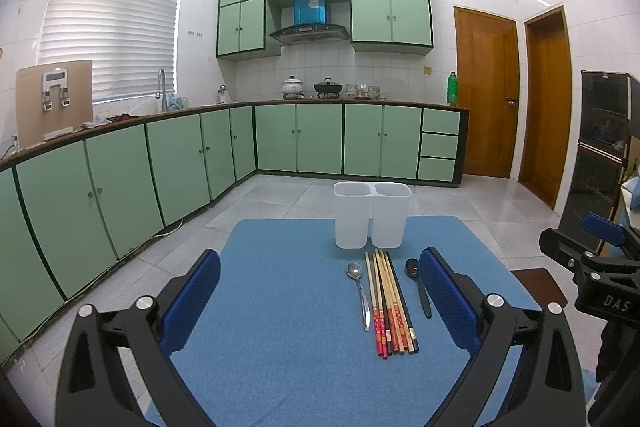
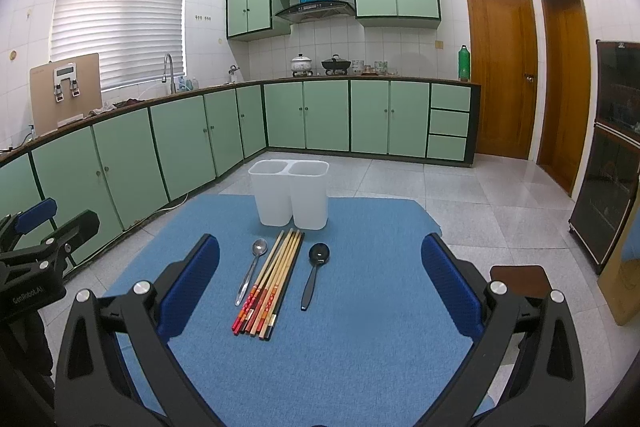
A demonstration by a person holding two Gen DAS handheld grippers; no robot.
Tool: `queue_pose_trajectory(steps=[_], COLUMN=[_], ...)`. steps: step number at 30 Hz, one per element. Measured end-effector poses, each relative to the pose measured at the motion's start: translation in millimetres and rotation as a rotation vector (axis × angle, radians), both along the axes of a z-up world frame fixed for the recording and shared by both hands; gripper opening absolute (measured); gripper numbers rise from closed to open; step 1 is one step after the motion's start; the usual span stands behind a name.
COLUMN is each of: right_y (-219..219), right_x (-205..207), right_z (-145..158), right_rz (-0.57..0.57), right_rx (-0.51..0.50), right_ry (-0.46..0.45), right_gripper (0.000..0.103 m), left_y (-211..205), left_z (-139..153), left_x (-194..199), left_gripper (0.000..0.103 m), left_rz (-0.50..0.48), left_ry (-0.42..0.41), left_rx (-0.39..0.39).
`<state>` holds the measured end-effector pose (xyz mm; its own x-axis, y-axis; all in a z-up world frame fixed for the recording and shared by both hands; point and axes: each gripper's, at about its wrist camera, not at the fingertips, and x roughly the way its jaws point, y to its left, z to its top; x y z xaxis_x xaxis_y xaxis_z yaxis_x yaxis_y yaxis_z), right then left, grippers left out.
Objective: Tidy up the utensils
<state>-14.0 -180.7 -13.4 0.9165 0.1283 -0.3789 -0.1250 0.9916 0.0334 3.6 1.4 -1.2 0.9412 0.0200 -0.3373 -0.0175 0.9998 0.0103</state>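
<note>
- Left gripper [image 1: 320, 303]: blue ribbed pads spread wide, empty, above blue mat [image 1: 280, 347].
- Right gripper [image 2: 320, 291]: likewise wide, empty.
- Chopsticks [image 2: 270, 285]: bundled bamboo and dark sticks, red-patterned ends, lying ahead between the pads.
- Metal spoon [image 2: 251, 269] left, black spoon [image 2: 314, 273] right.
- White two-compartment holder [image 2: 290, 193]: upright just beyond.

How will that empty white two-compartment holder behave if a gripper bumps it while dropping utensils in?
The white holder looks like thin translucent plastic and sits empty, so it is probably light and may slide on the blue mat. It stands tall on a narrower base, so a high nudge could tip it.
</note>
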Motion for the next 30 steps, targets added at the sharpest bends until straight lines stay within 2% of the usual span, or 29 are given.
queue_pose_trajectory(steps=[30], right_y=[-0.1], right_x=[2.9], right_z=[-5.4], right_rz=[-0.002], right_rx=[0.001], right_ry=[0.008], right_gripper=[0.098], left_y=[1.6], left_z=[0.3], left_x=[-1.8], left_gripper=[0.097], left_rz=[0.002], left_ry=[-0.002], left_rx=[0.003])
